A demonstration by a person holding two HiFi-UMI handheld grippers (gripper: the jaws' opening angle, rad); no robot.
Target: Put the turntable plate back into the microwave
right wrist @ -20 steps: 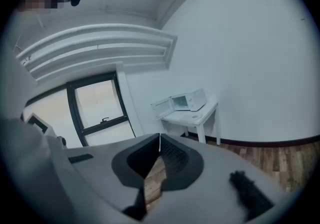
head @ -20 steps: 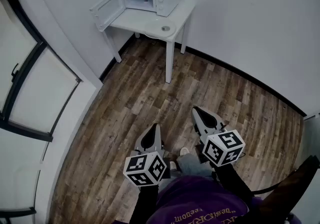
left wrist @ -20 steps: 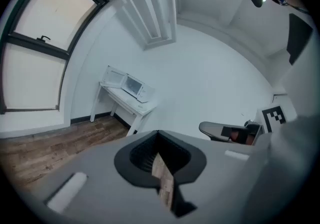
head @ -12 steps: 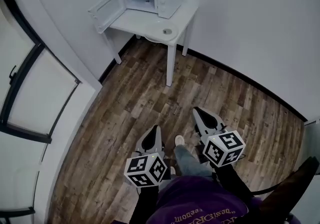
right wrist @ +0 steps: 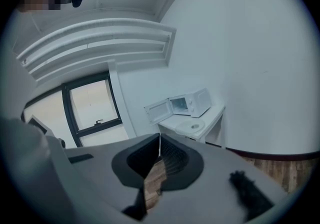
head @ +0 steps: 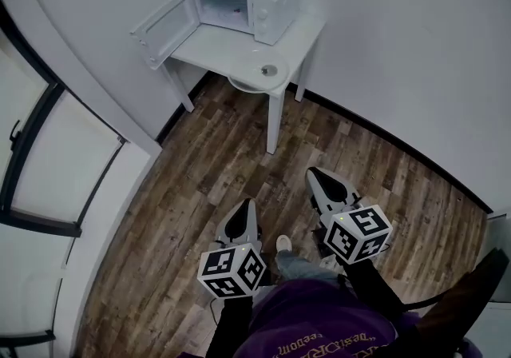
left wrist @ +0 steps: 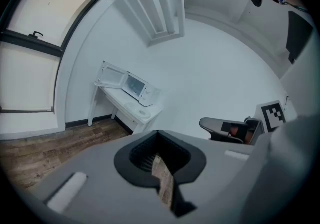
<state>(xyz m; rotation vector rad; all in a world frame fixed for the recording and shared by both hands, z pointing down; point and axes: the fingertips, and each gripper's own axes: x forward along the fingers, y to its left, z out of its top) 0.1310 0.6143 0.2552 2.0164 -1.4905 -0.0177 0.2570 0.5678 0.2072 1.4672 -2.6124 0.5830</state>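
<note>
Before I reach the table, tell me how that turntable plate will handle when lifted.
The turntable plate looks flat, thin and glassy, so it is probably rigid, slippery and breakable. It seems to overhang the table edge, so a push could tip it off, though that lip may offer a grip.

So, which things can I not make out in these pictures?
1. Inside of the white open-door microwave: too small in every view.
2. Round glass turntable plate on the white table: its details too small, head view.
3. Dark chair-like object: cut off by the head view's lower right edge.
</note>
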